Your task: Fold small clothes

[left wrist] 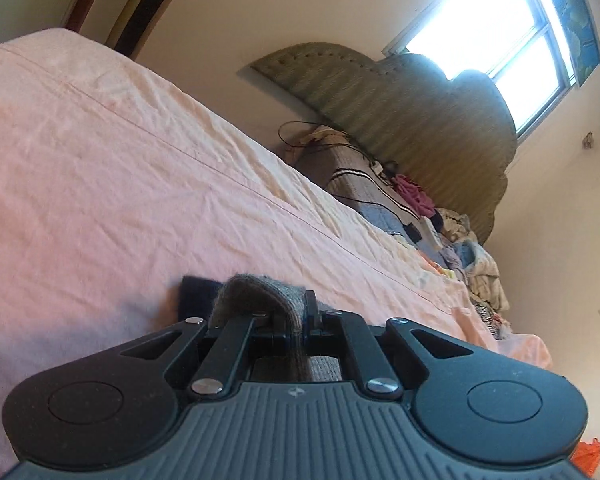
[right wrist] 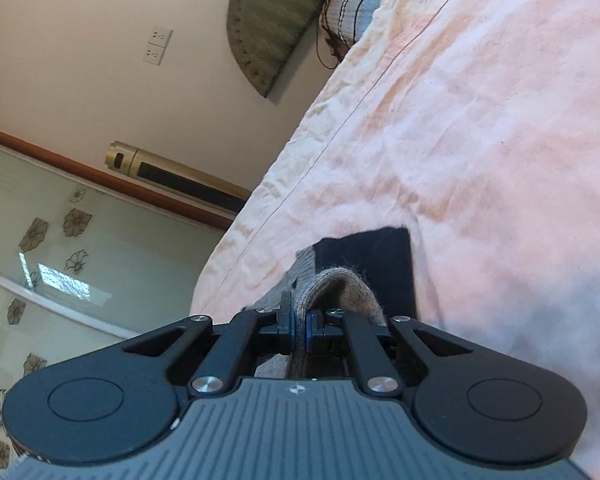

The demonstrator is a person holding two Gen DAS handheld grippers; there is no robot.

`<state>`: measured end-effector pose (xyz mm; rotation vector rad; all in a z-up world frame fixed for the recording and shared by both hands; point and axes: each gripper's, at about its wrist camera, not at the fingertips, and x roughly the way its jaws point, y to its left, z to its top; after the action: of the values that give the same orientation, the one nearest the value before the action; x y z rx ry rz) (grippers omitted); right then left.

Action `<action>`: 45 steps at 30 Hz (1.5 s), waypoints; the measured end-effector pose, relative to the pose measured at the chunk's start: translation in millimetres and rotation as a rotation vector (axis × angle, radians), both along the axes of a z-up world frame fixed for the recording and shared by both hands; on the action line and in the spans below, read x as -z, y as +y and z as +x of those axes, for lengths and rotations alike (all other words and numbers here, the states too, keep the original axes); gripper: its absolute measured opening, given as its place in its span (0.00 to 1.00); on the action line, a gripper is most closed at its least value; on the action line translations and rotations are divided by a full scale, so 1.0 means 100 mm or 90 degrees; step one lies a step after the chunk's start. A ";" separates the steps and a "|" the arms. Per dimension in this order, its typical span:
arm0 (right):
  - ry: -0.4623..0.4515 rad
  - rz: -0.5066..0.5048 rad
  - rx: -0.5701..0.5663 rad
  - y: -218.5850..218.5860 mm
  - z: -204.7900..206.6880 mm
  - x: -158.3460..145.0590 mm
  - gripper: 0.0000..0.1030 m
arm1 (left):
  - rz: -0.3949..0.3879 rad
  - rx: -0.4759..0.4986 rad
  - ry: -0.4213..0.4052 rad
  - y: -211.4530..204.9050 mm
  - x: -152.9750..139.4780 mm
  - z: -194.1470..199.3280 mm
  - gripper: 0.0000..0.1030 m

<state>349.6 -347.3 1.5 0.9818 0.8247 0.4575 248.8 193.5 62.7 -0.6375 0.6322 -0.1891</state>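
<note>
A small grey knit garment with a dark navy part lies on the pink bedsheet (left wrist: 120, 168). In the left wrist view my left gripper (left wrist: 290, 320) is shut on a fold of the grey knit (left wrist: 256, 292); the navy part (left wrist: 196, 294) shows just beyond it. In the right wrist view my right gripper (right wrist: 298, 326) is shut on the grey knit (right wrist: 340, 284), with the navy part (right wrist: 376, 264) lying flat on the sheet (right wrist: 480, 140) ahead. The rest of the garment is hidden under the gripper bodies.
A green padded headboard (left wrist: 412, 108) stands at the bed's far end. A pile of clothes (left wrist: 472, 256), a striped pillow (left wrist: 360, 184) and cables lie near it. A window (left wrist: 492, 28), a gold tower unit (right wrist: 172, 176) and a floral sliding door (right wrist: 60, 264) border the bed.
</note>
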 end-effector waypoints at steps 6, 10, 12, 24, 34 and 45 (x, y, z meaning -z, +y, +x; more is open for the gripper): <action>-0.008 0.032 0.068 0.07 0.04 0.13 0.79 | -0.015 -0.105 0.115 0.15 0.25 0.19 0.70; -0.036 -0.007 0.039 0.01 -0.44 -0.06 0.83 | 0.024 -0.136 0.055 0.19 0.14 -0.48 0.80; -0.043 -0.021 0.039 -0.11 -0.85 -0.12 0.86 | 0.025 -0.146 0.067 0.18 0.15 -0.87 0.80; -0.010 -0.021 0.060 -0.03 -2.17 0.10 0.94 | -0.235 -0.162 0.073 -0.10 0.60 -1.99 0.80; -0.006 -0.131 0.092 0.48 -1.49 0.11 0.38 | -0.112 -0.164 0.089 -0.41 0.64 -1.46 0.03; -0.060 -0.031 0.034 0.25 -2.00 -0.19 0.11 | -0.125 -0.081 0.072 -0.32 0.19 -2.01 0.04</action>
<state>149.4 -322.2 20.2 0.9286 0.7208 0.4332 47.9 161.3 43.9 -0.8794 0.6848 -0.0972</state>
